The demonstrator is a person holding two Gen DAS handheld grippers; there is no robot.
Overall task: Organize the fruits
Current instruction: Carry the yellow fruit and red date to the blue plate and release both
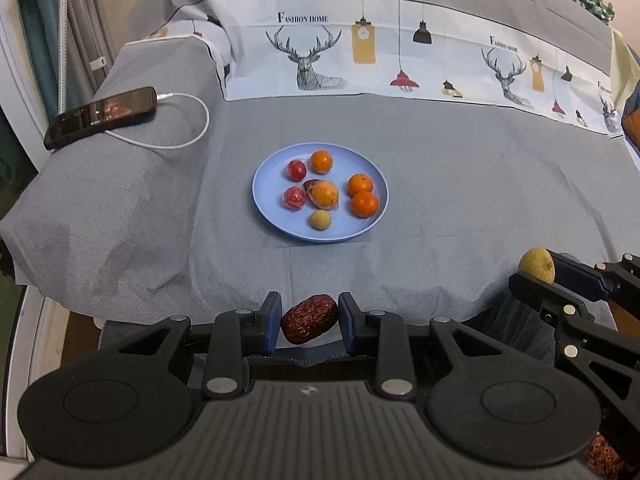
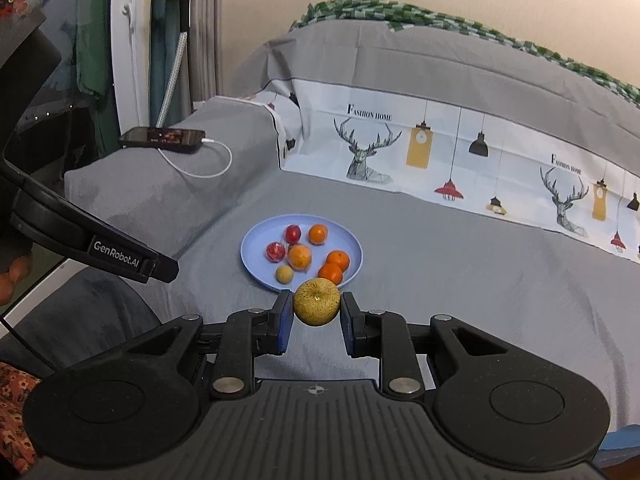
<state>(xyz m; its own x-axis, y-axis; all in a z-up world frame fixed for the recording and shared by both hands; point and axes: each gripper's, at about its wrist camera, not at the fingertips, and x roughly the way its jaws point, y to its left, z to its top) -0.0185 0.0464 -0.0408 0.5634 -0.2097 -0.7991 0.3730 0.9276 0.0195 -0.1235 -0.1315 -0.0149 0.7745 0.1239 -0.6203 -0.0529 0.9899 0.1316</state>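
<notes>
Both grippers hang low at the near edge of the grey bedsheet (image 1: 460,184), each with a fruit pinched between its blue pads. The left gripper (image 1: 309,322) points straight ahead toward the plate, level with the bed edge, and its two pads press on the ends of a wrinkled dark red date (image 1: 309,319) that lies crosswise between them. The right gripper (image 2: 316,312) is clamped on a round yellow-brown fruit (image 2: 317,301) with a small stem dimple facing the camera (a longan, by the look of it). From the left wrist view this gripper (image 1: 538,270) comes in from the right side, angled inward, the fruit (image 1: 536,265) at its tip above the sheet.

The light blue plate (image 1: 370,226) sits on the sheet ahead of both grippers, nearer the middle of the bed. On it lie three small oranges (image 1: 362,184), two red fruits in clear wrap (image 1: 295,198), a larger orange fruit in wrap (image 1: 324,195) with a dark date just behind it, and one more yellow-brown longan (image 1: 320,220) near the front rim. In the right wrist view the held fruit stands just before the plate's near rim (image 2: 250,270).

To the left, on a raised grey-covered pillow, a black phone (image 1: 102,116) lies with a white cable (image 1: 188,136) plugged into it.
</notes>
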